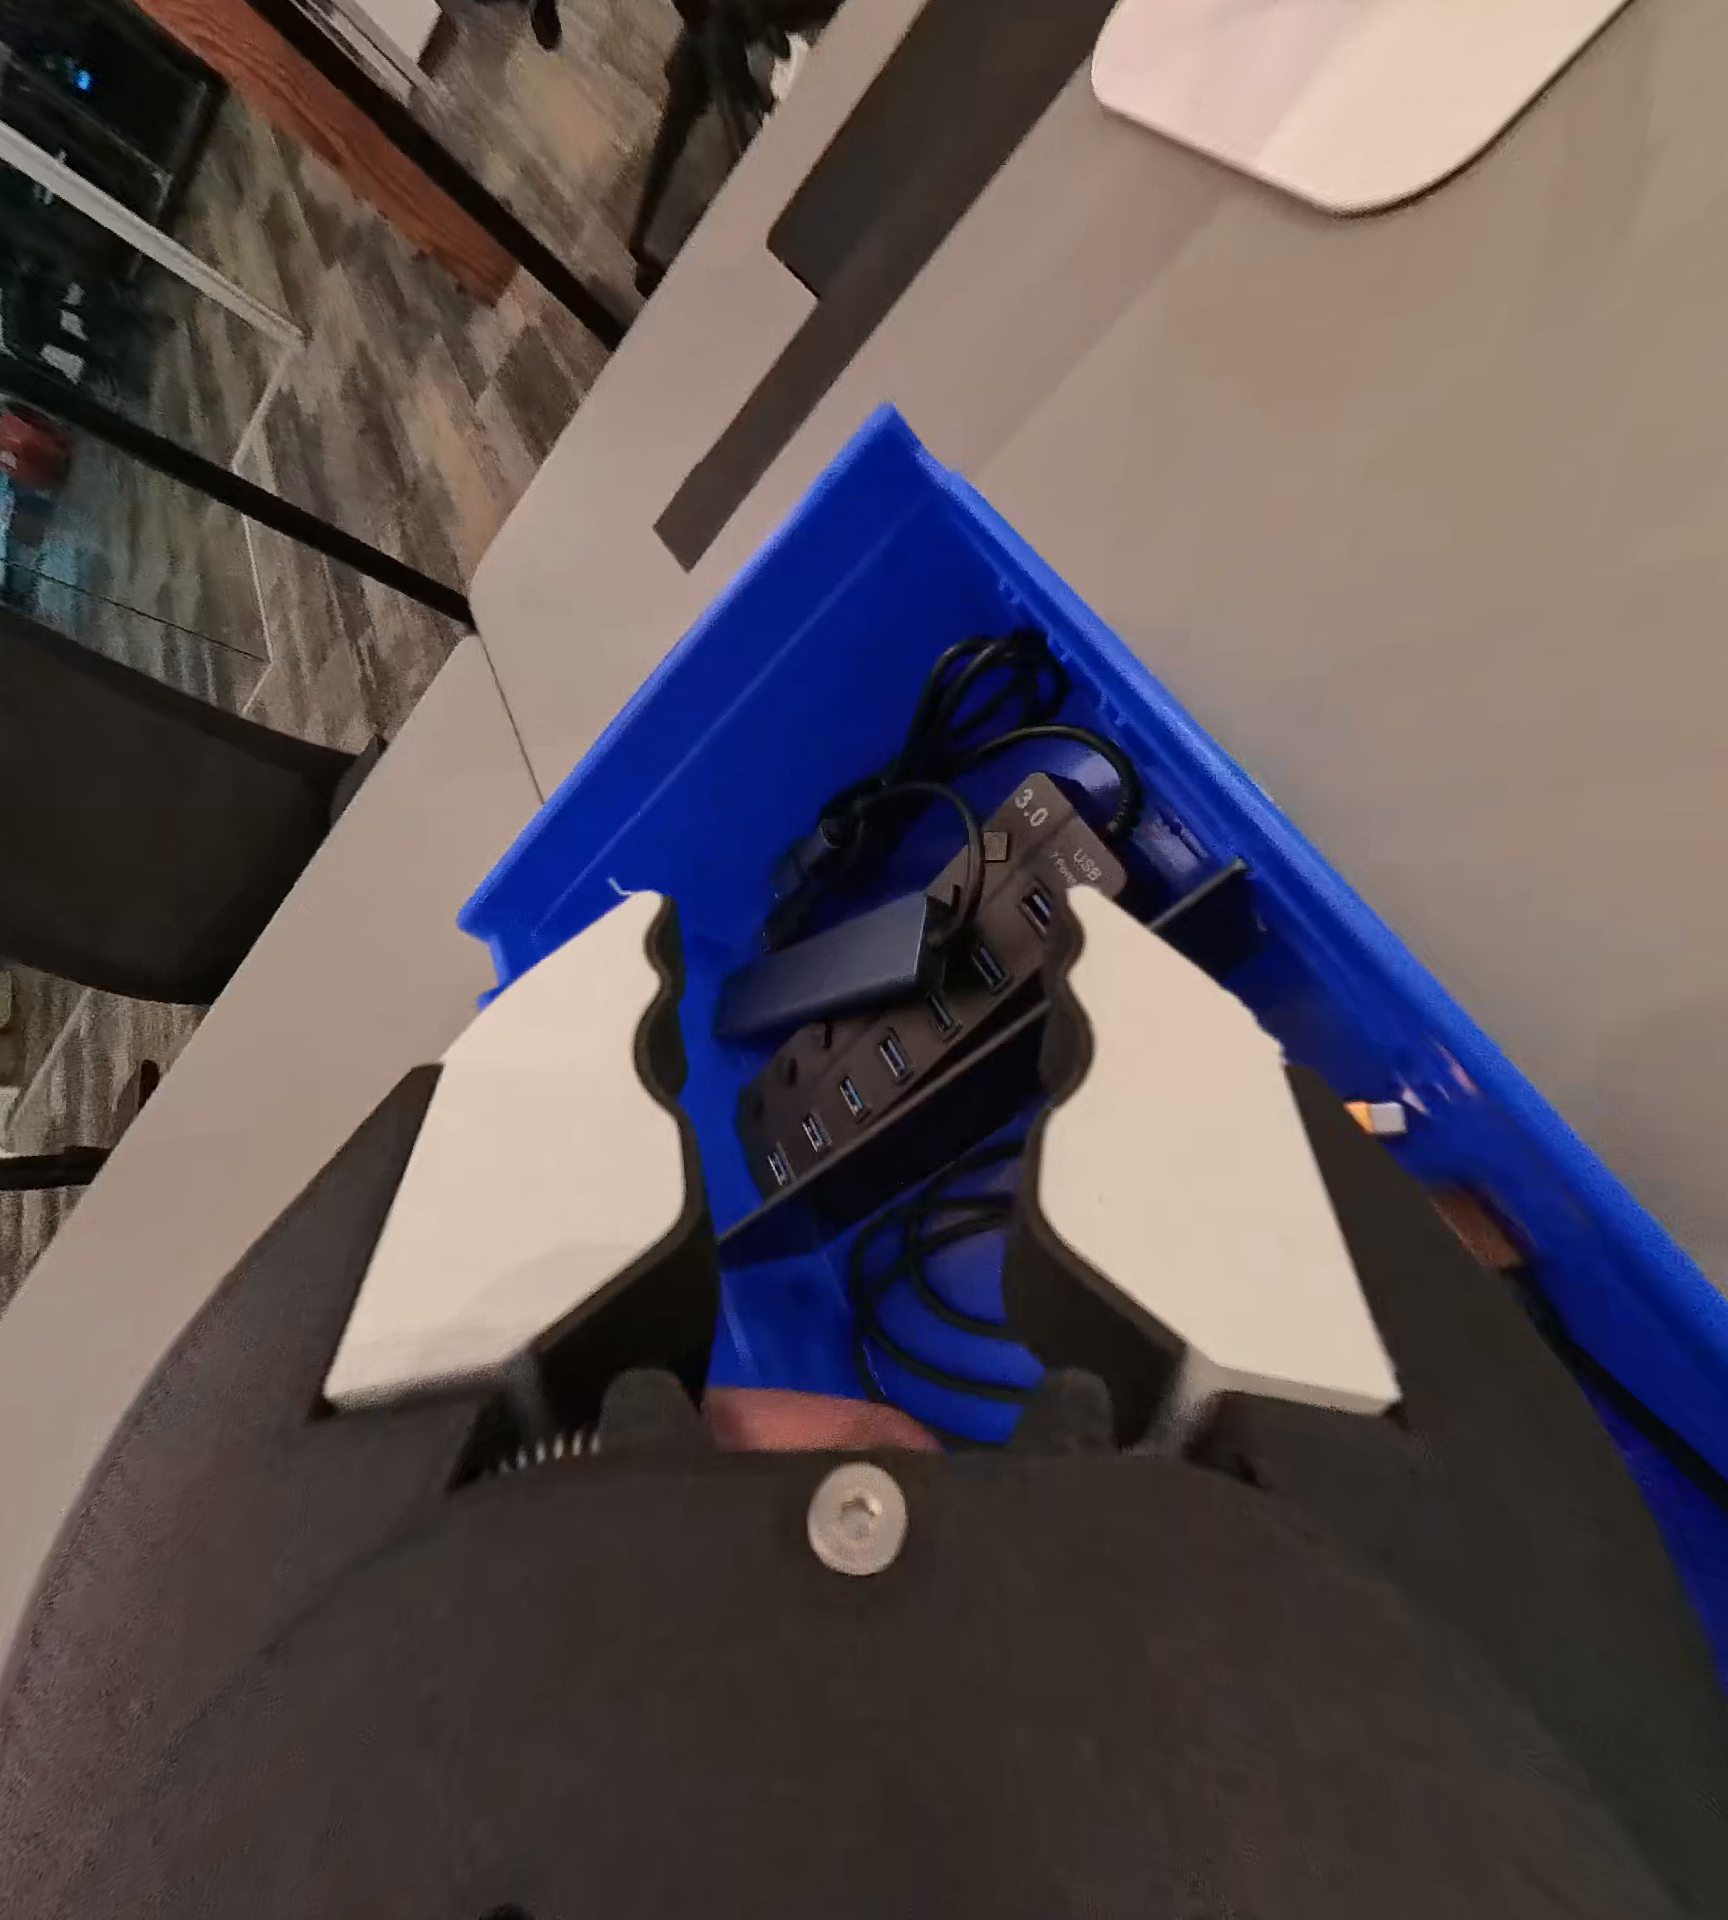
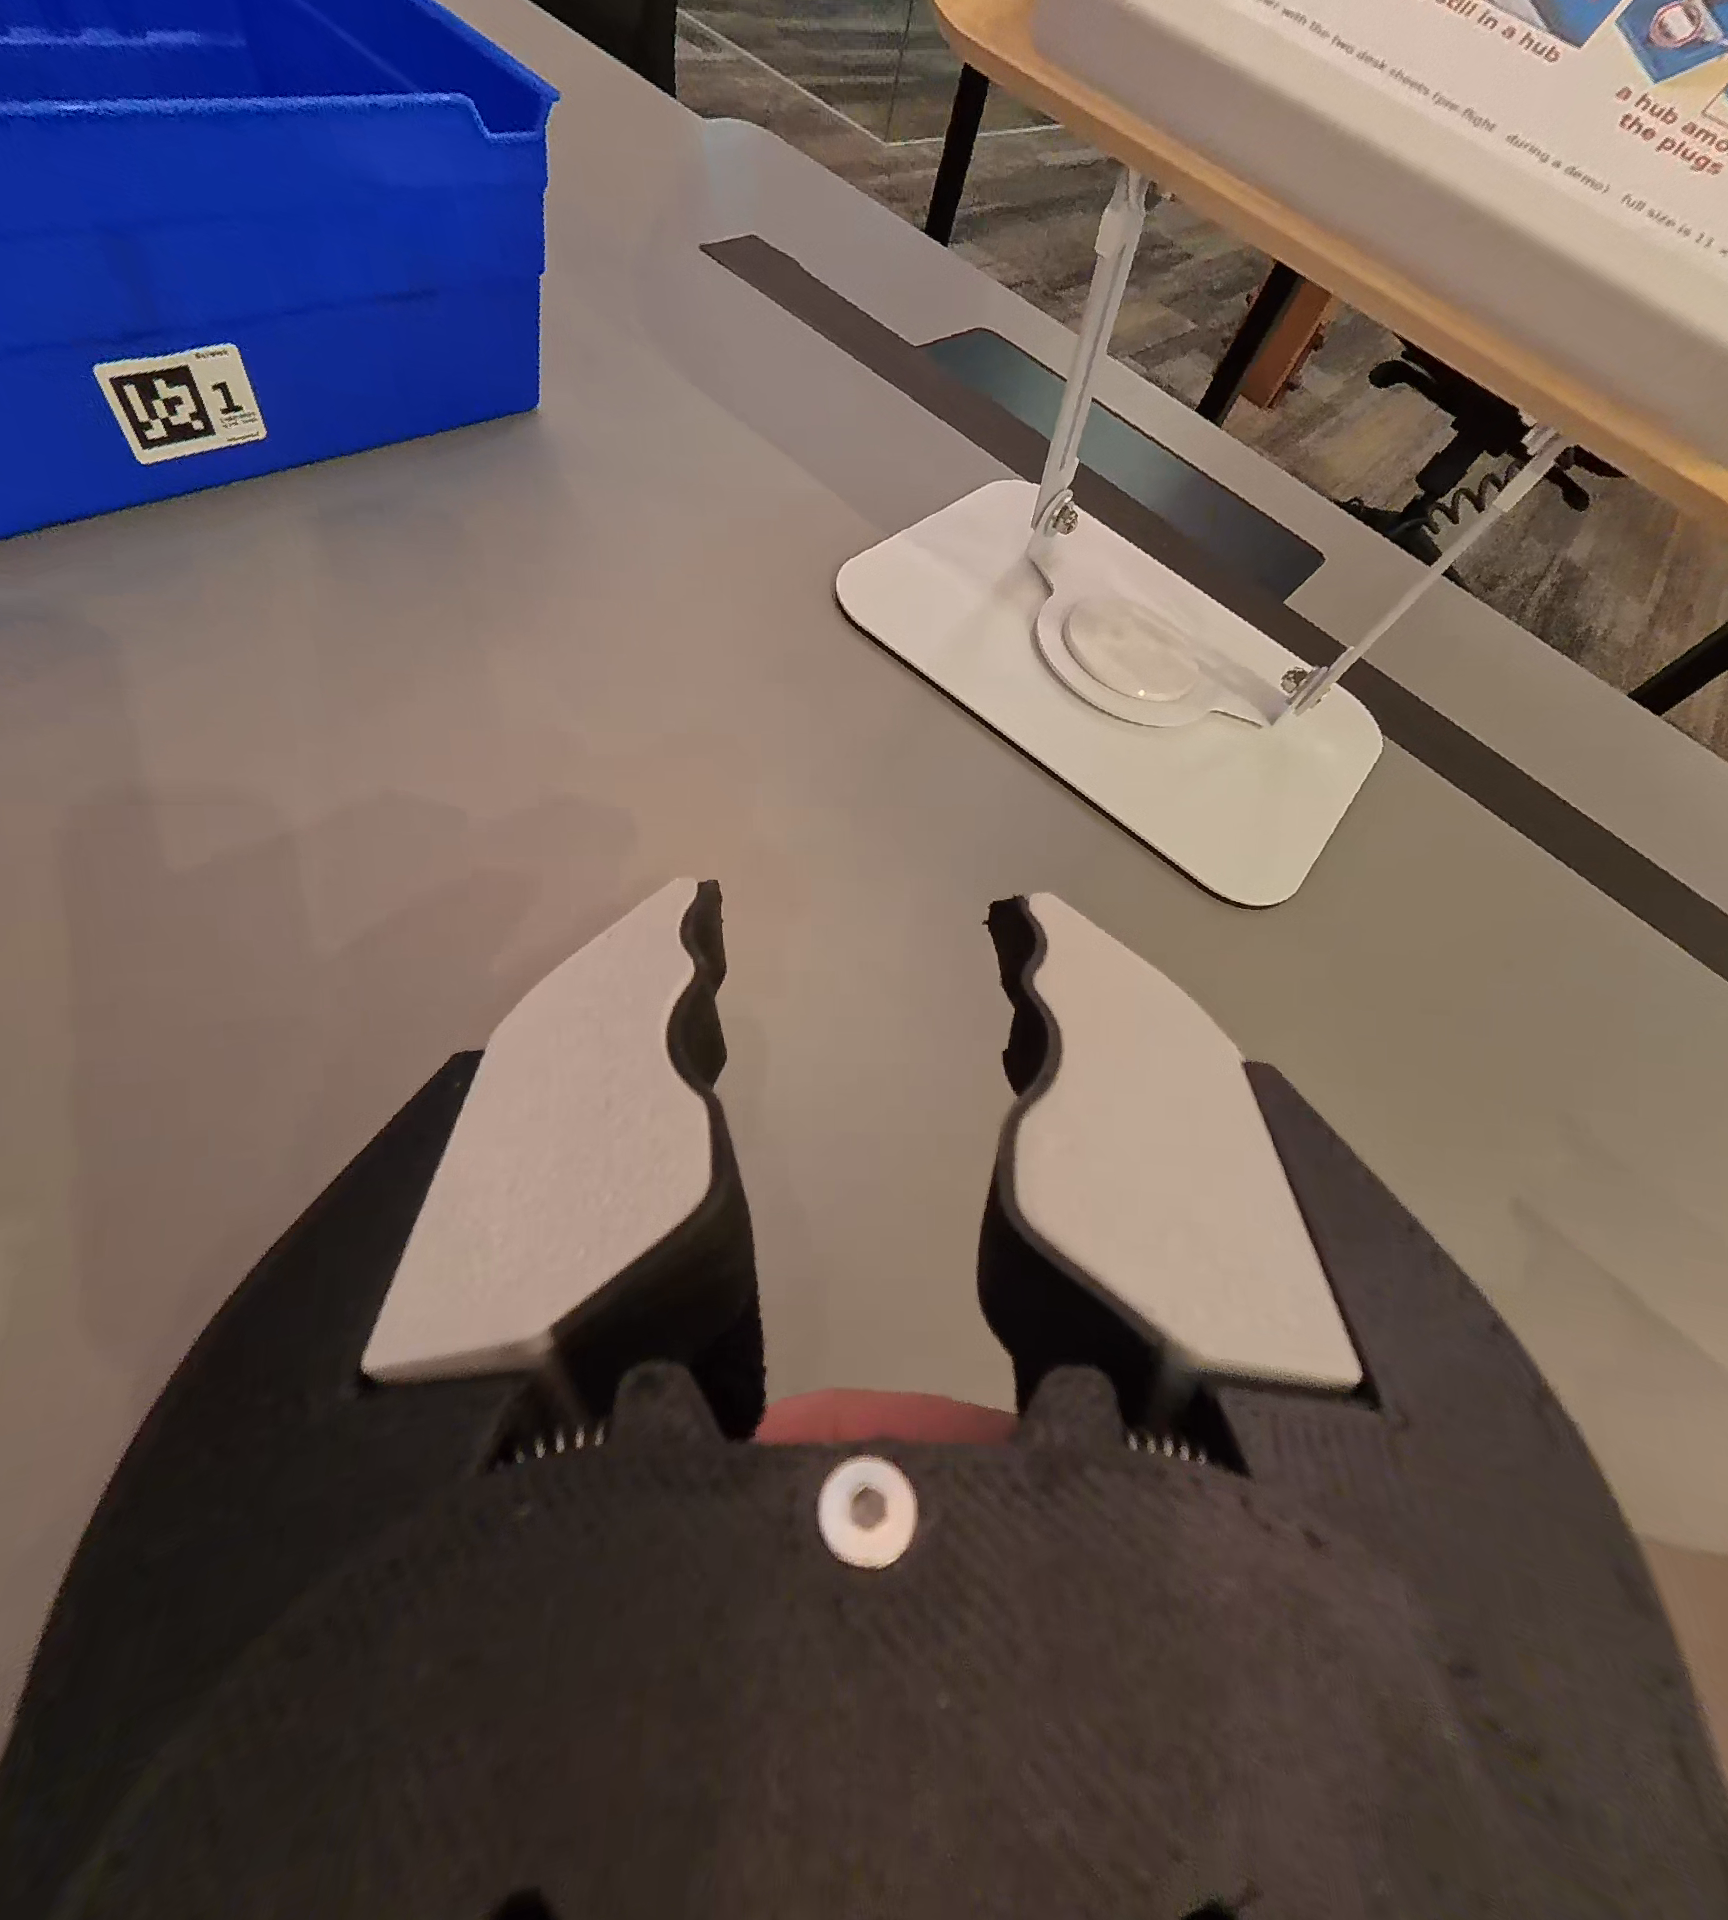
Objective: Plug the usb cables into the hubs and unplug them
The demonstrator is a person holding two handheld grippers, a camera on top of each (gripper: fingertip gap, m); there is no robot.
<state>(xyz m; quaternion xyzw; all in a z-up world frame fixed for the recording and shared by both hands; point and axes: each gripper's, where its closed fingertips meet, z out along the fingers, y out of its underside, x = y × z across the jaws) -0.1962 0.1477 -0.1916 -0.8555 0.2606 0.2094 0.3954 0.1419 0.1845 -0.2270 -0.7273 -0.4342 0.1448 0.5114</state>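
Observation:
In the left wrist view a blue bin (image 1: 818, 665) sits on the grey table. In it lie a long black USB hub (image 1: 927, 1023) with a row of blue ports, a smaller dark flat hub (image 1: 824, 971) resting on it, and coiled black cables (image 1: 985, 707). A thin black divider (image 1: 901, 1164) crosses the bin; more black cable (image 1: 901, 1299) lies on its near side. My left gripper (image 1: 865, 914) is open and empty, above the hubs. My right gripper (image 2: 855, 899) is open and empty over bare table, right of the blue bin (image 2: 216, 260).
A white stand base (image 2: 1109, 717) stands on the table right of my right gripper, holding a tilted board with a printed sheet (image 2: 1462, 187). A dark strip (image 2: 1047, 416) runs along the table's far edge. The bin's side bears a marker sticker (image 2: 179, 403). The long black USB hub (image 1: 927, 1023) is closer to my left gripper, around 11 cm from its tips; the right tips are 35 cm off.

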